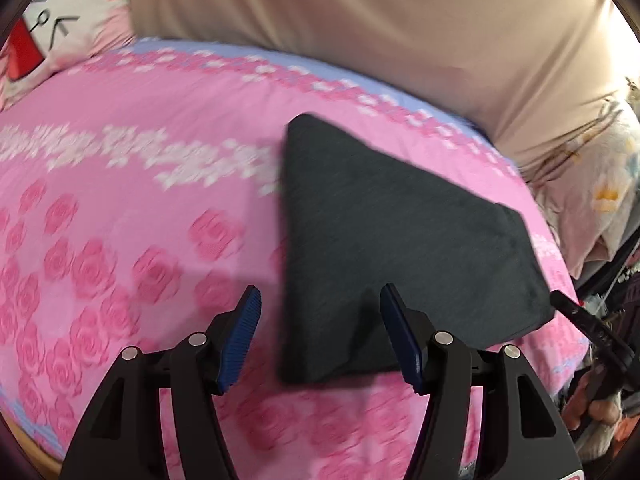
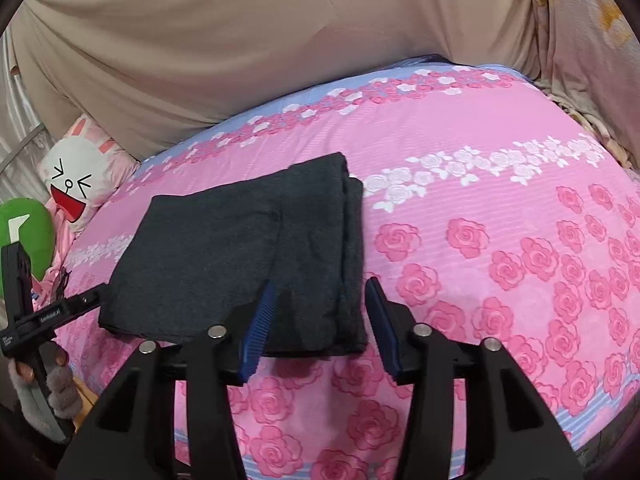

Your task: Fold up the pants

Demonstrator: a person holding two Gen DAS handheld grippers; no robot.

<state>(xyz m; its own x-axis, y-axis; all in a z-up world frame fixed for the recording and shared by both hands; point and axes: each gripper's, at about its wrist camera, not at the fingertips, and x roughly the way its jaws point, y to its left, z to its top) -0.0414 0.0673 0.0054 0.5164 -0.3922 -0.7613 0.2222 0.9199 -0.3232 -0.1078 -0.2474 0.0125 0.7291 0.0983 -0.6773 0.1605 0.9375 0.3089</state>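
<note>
Dark grey pants [image 1: 392, 248] lie folded into a flat packet on the pink rose bedspread [image 1: 120, 220]. My left gripper [image 1: 320, 292] hovers open over the packet's near corner, and its blue pads [image 1: 244, 332] stand apart from the cloth. In the right wrist view the same pants [image 2: 208, 256] show stacked layers along their right edge. My right gripper [image 2: 323, 284] is open above that near right end and grips nothing. A black part of the right tool [image 1: 588, 324] shows at the packet's right corner, and the left tool [image 2: 52, 314] shows at its left side.
A beige cloth [image 2: 240, 48] rises behind the bed. A white rabbit cushion [image 2: 76, 176] and a green cushion [image 2: 32, 232] lie at the far left. A pale floral cloth [image 1: 600, 184] hangs at the right. Hands [image 2: 52, 384] hold the tools at the bed's edge.
</note>
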